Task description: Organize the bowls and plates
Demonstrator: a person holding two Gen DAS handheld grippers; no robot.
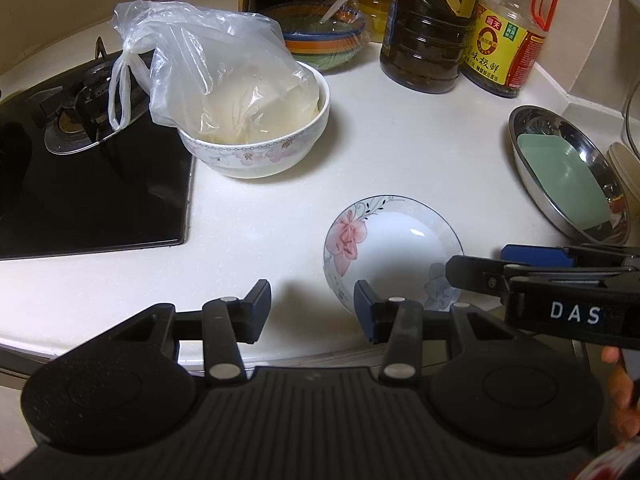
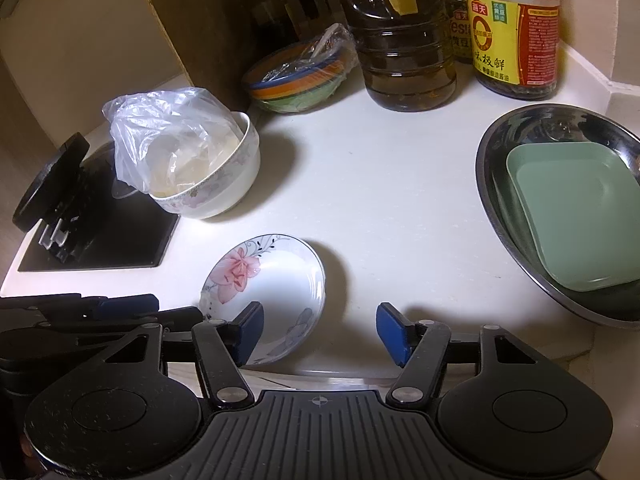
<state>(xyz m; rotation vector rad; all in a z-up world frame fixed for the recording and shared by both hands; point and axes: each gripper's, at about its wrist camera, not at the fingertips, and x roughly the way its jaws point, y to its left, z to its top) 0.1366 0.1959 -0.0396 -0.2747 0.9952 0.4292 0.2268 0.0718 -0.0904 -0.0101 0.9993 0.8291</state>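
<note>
A small white plate with a pink flower lies flat on the white counter near its front edge. My left gripper is open just left of it; its right finger overlaps the plate's near-left rim and only bare counter lies between the jaws. My right gripper is open too, its left finger over the plate's near side and the plate's right rim inside the gap, untouched by the pads. Each gripper shows in the other's view: the right, the left. A steel basin at the right holds a green square plate.
A floral bowl holding a clear plastic bag stands by the black gas stove. At the back are a striped bowl under cling film, an oil bottle and a soy sauce bottle.
</note>
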